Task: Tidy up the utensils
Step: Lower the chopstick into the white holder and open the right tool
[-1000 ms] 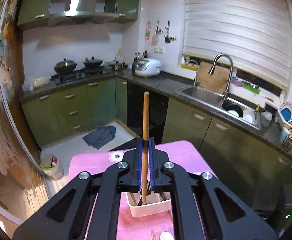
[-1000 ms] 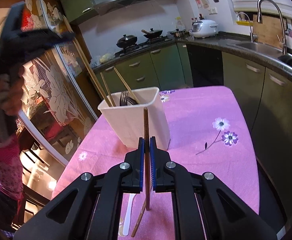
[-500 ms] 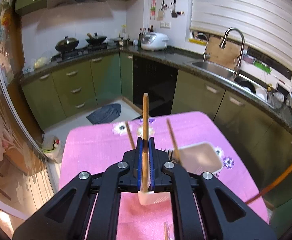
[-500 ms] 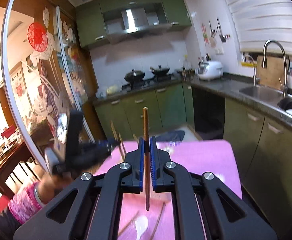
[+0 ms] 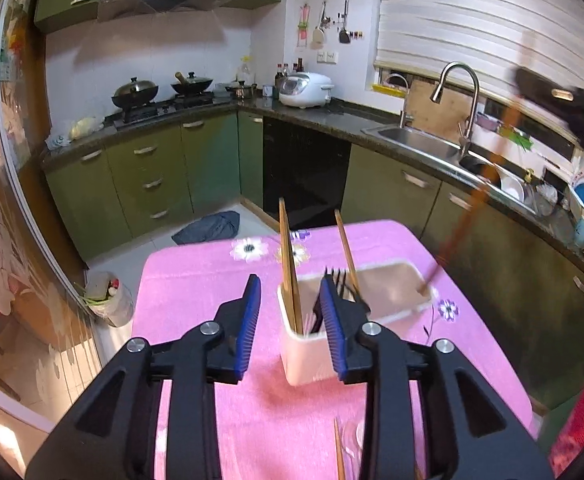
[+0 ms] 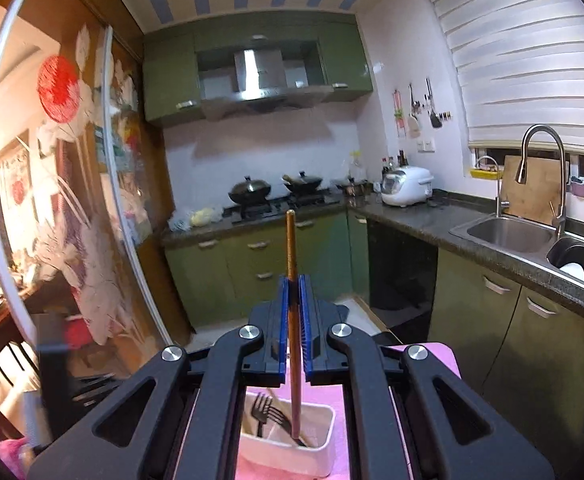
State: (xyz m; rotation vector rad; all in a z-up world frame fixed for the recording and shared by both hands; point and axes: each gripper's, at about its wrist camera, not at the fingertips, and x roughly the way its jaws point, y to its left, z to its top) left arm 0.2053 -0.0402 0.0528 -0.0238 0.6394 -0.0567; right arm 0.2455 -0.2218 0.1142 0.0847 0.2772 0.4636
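Left gripper (image 5: 290,312): jaws wide apart, nothing held, just short of the white holder (image 5: 311,364). Two chopsticks (image 5: 288,256) and a fork (image 5: 337,280) stand inside it. Right gripper (image 6: 293,300): jaws clamped on a chopstick (image 6: 290,248), its lower end in the holder beside the fork. Holder sits on pink tablecloth (image 5: 196,280).

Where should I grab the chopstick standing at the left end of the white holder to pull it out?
Probably grip the chopstick by its bare upper shaft, above the holder rim, coming down from above, jaws either side: it stands nearly upright, lower part hidden inside.
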